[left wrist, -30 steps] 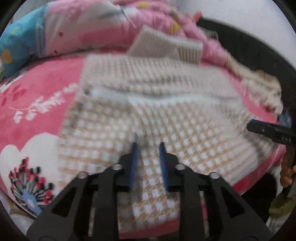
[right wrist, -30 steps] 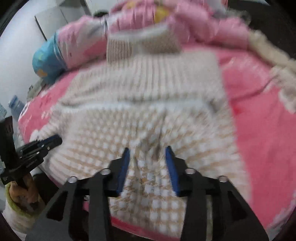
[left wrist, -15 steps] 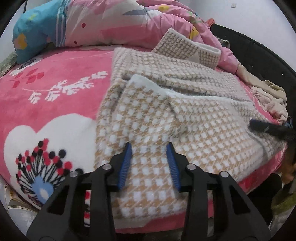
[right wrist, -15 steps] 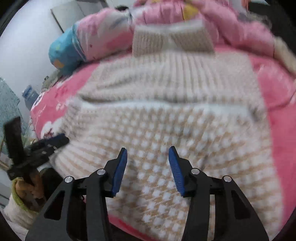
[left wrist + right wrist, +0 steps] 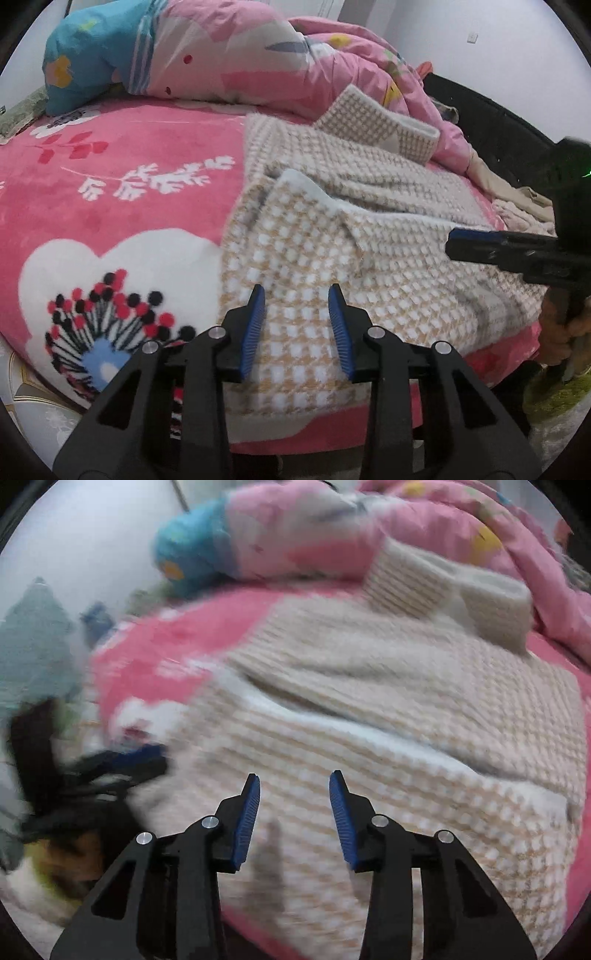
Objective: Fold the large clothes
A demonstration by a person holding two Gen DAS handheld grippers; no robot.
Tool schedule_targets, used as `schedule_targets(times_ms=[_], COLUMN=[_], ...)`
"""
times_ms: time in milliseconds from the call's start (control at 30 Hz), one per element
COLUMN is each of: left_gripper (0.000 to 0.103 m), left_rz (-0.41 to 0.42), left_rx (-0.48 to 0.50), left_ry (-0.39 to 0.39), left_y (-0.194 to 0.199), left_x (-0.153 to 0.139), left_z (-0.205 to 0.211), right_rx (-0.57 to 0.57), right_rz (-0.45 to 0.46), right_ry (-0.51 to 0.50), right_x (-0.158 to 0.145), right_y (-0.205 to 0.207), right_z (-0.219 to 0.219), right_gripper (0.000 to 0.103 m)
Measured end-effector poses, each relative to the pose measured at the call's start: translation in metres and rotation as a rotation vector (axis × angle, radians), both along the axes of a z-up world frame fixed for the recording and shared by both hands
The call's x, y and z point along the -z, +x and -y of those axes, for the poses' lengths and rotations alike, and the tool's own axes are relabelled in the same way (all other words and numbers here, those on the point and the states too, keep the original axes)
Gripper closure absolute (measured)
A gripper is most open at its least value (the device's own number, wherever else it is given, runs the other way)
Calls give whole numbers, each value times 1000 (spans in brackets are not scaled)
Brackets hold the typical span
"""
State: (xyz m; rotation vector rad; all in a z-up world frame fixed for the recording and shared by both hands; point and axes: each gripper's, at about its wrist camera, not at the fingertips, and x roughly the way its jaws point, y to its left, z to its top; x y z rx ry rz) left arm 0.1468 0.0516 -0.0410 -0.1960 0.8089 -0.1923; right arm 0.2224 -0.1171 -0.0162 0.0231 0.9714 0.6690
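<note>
A beige-and-white houndstooth sweater [image 5: 369, 236] lies spread on the pink blanket [image 5: 129, 206], its lower half folded up over the body. My left gripper [image 5: 297, 295] hovers open over the sweater's near left part, with no cloth pinched. In the right wrist view the sweater [image 5: 369, 738] is blurred. My right gripper [image 5: 294, 779] hangs over its near edge; its jaws are closing with a clear gap and no fabric between the pads. The right gripper [image 5: 480, 247] also shows at the sweater's right side, and the left gripper [image 5: 140, 757] shows as a dark blur.
A bunched pink and blue duvet [image 5: 240, 55] lies along the back of the bed. Pale clothes [image 5: 517, 206] are heaped at the right beside a black bed frame [image 5: 491, 118]. A person's hand [image 5: 561, 325] grips the right tool's handle. The bed's front edge [image 5: 332, 428] drops off close below the grippers.
Both views have swung left, so more pink blanket shows at the sweater's left. The right gripper has come further in over the sweater's right side. Its jaws look slightly narrower.
</note>
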Motion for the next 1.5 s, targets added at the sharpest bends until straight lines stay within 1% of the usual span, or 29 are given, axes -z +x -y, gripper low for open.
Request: schedule_targets(times_ms=[33, 100, 167, 200, 233, 300, 333, 467, 500, 567, 600, 667, 733, 767, 800, 867, 933, 967, 1000, 1067, 1100, 1233, 1267, 1300, 1333, 1367, 1400, 1467, 1500], left_gripper=[69, 69, 69, 69, 69, 66, 65, 64, 64, 64, 64, 64, 62, 61, 61, 61, 61, 61, 61, 61, 61, 61, 61, 61, 61, 61, 61, 61, 61], left_rz=[0, -2, -3, -1, 4, 17, 20, 15, 9, 0, -7, -38, -86, -90, -80, -84, -89, -89, -87, -85, -84, -86, -85, -84, -80, -80, -77, -71, -69], left_rx=[-7, -16, -22, -24, -23, -13, -8, 57, 80, 122, 139, 169, 167, 162, 159, 160, 166, 169, 169, 167, 169, 164, 164, 163, 164, 165, 165, 167, 169], left_ry=[-8, -19, -11, -4, 3, 5, 3, -11, -13, -8, 7, 40, 84, 84, 69, 67, 63, 61, 60, 67, 71, 60, 61, 61, 61, 59, 57, 53, 54], left_y=[-1, -2, -4, -4, -5, -5, -3, 15, 21, 30, 35, 45, 52, 52, 51, 50, 49, 48, 48, 48, 48, 47, 46, 46, 46, 46, 46, 44, 44], left_x=[0, 0, -1, -3, -6, -11, -13, -18, -18, -15, -12, -1, 16, 23, 24, 22, 22, 22, 23, 22, 23, 22, 21, 21, 21, 21, 20, 20, 20], left_z=[-2, -4, -3, -1, 1, 6, 9, 35, 45, 64, 75, 94, 104, 105, 104, 103, 101, 100, 101, 102, 101, 103, 103, 103, 103, 103, 102, 101, 101], right_rx=[-26, -44, -32, -13, -3, 20, 31, 159, 223, 335, 369, 423, 473, 464, 455, 440, 443, 445, 460, 492, 493, 450, 442, 426, 413, 402, 387, 395, 417], right_rz=[-13, -74, -152, -173, -172, -152, -139, -72, -45, 14, 20, -16, -99, -155, -163, -145, -118, -112, -107, -110, -135, -200, -196, -189, -171, -154, -123, -47, 20], right_ry=[0, -41, -110, -113, -91, -7, 16, 101, 83, -3, -27, -50, -142, -160, -122, -82, 55, 85, 99, 63, 53, 39, 31, 14, -18, -41, -68, -88, -96], right_x=[2, 23, 59, 69, 63, 44, 36, 0, -8, -21, -22, -10, 26, 47, 57, 42, 16, 13, 7, 8, 14, 40, 40, 38, 36, 38, 32, 15, 0], right_y=[8, 29, 52, 59, 58, 49, 42, 2, -8, -25, -28, -31, -20, -14, -15, -18, -21, -21, -18, -9, -1, 17, 18, 16, 13, 7, 0, -9, -15], right_z=[-13, -44, -64, -68, -64, -46, -35, 43, 70, 116, 131, 157, 177, 185, 192, 196, 214, 220, 229, 237, 243, 232, 226, 222, 217, 212, 204, 197, 196], right_gripper=[65, 66, 67, 67, 67, 67, 67, 65, 65, 65, 65, 65, 65, 66, 65, 65, 58, 52, 51, 51, 51, 51, 53, 65, 72, 85, 93, 95, 95])
